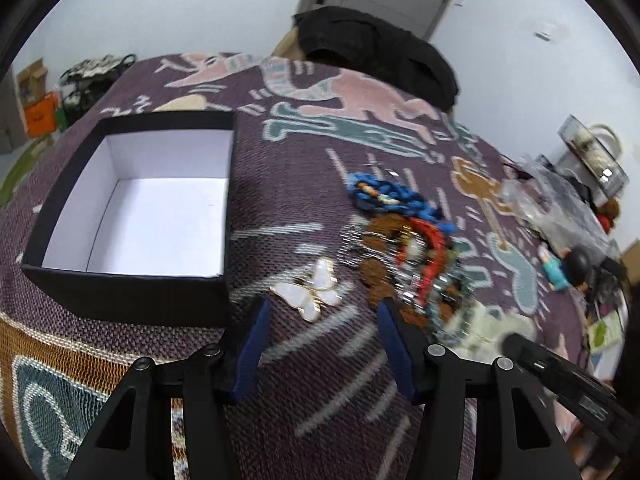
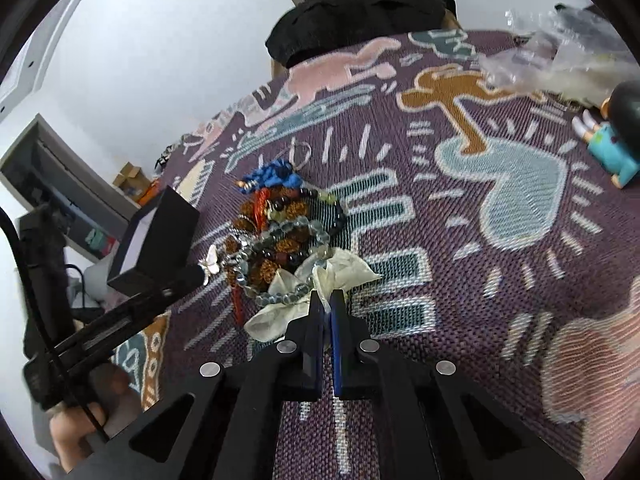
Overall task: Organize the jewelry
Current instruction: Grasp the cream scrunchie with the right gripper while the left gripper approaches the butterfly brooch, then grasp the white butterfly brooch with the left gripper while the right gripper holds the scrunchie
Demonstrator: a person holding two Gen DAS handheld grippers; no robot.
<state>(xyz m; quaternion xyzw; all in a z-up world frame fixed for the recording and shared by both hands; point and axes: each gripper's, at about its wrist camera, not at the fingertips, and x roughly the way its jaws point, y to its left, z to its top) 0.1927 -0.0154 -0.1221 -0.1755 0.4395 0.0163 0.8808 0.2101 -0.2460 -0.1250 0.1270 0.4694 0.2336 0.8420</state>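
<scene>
Purple woven blanket [image 1: 304,380] under everything — left gripper [image 1: 320,308] spread around butterfly brooch [image 1: 310,290], beside black box [image 1: 132,208]; right gripper [image 2: 326,300] pinching cream cloth [image 2: 340,276] at bead pile [image 2: 280,232].

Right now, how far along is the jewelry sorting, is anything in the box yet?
Nothing looks done: the black box shows only its bare white floor. In hand: the right gripper is shut on the cream fabric piece at the pile's edge, and the left gripper is open just short of the white butterfly piece. The whole bead pile is left on the cloth.
</scene>
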